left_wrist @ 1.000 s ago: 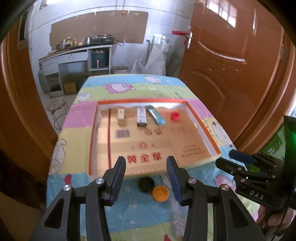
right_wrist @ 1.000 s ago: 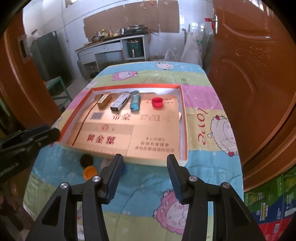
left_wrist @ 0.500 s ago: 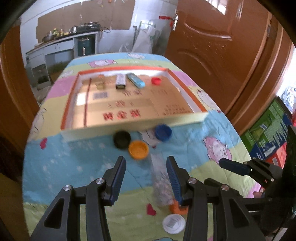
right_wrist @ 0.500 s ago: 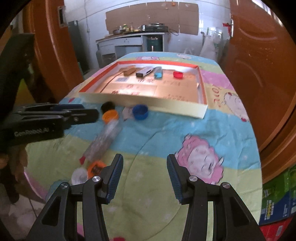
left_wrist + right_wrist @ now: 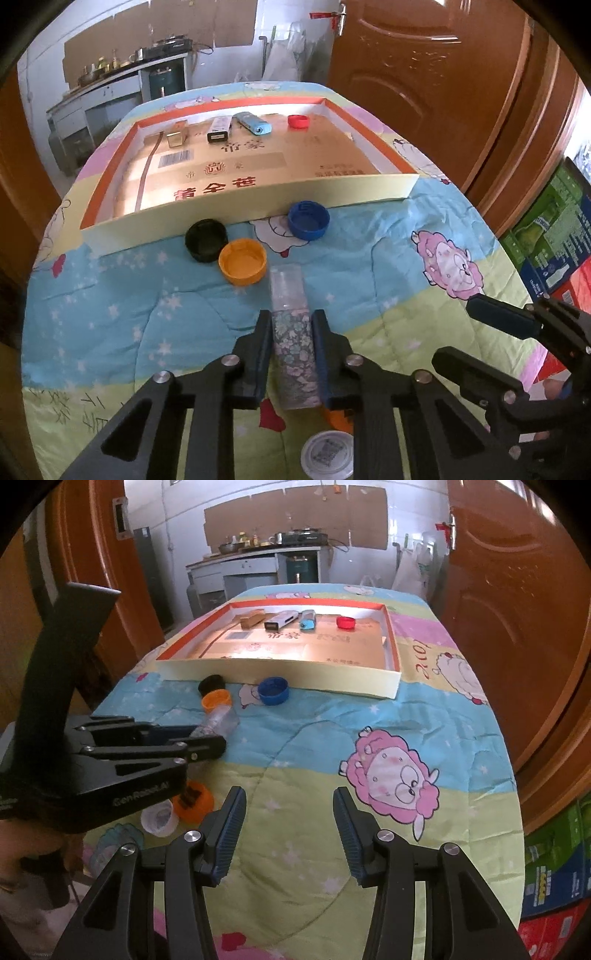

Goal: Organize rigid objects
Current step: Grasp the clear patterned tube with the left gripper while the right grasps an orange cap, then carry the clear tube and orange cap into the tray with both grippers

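Left hand-held gripper (image 5: 291, 332) pinches the clear flower-printed plastic tube (image 5: 293, 332) lying just short of the shallow orange-rimmed cardboard tray (image 5: 258, 206), right hand-held gripper (image 5: 288, 830) spread and idle; that slick round tube could squirt out, knocking the orange plastic cap (image 5: 242, 261).

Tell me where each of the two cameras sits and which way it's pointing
Left wrist: rides the left gripper, looking along its jaws, shut on the clear floral tube, toward the shallow box and kitchen; right gripper shows at right.
Right wrist: rides the right gripper, jaws open over the quilt, facing the same way; left gripper enters from the left.
Shared: the box, blue cap, orange cap, black cap.
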`<state>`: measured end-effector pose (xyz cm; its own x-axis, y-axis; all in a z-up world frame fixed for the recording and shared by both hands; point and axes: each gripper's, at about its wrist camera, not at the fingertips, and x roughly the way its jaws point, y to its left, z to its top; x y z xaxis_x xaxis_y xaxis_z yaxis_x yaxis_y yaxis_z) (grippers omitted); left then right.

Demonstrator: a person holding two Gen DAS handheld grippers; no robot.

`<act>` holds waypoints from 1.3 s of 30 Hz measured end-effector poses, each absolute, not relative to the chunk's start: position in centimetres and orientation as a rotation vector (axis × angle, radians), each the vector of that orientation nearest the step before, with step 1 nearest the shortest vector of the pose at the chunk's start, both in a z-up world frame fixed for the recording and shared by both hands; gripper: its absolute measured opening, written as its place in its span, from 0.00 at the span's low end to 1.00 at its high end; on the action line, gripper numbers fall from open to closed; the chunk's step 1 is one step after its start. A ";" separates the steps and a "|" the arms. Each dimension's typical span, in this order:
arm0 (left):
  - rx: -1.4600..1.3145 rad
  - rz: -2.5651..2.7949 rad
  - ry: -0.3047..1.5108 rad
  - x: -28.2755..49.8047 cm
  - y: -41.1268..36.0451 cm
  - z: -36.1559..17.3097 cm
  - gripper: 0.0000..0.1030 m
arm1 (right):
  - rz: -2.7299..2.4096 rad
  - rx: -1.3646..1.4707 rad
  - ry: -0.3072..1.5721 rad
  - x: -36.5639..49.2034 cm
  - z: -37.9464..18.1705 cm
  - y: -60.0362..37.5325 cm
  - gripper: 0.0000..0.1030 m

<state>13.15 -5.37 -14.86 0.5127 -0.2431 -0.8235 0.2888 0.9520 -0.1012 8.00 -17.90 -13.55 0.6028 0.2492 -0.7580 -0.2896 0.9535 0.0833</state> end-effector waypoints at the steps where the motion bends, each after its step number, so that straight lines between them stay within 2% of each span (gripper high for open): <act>1: 0.044 -0.326 0.976 13.1 -5.2 -14.9 0.20 | 0.313 -0.048 0.873 8.0 -13.7 -18.0 0.49; 7: 0.011 -0.302 0.947 12.8 -3.4 -13.8 0.20 | 0.399 -0.063 0.874 7.3 -14.2 -17.4 0.49; 22: -0.051 -0.227 0.908 12.4 1.0 -12.1 0.20 | 0.529 -0.340 0.798 6.6 -16.2 -10.4 0.49; 23: -0.053 -0.224 0.907 12.4 1.3 -12.1 0.20 | 0.531 -0.340 0.796 6.7 -16.2 -10.2 0.48; 24: -0.058 -0.221 0.909 12.4 1.6 -12.1 0.20 | 0.533 -0.340 0.794 6.9 -16.3 -10.1 0.36; 25: -0.062 -0.218 0.909 12.4 1.7 -12.1 0.20 | 0.533 -0.338 0.792 7.0 -16.3 -9.9 0.29; 39: -0.081 -0.223 0.885 12.3 2.3 -11.3 0.20 | 0.455 -0.184 0.770 8.4 -13.1 -11.8 0.30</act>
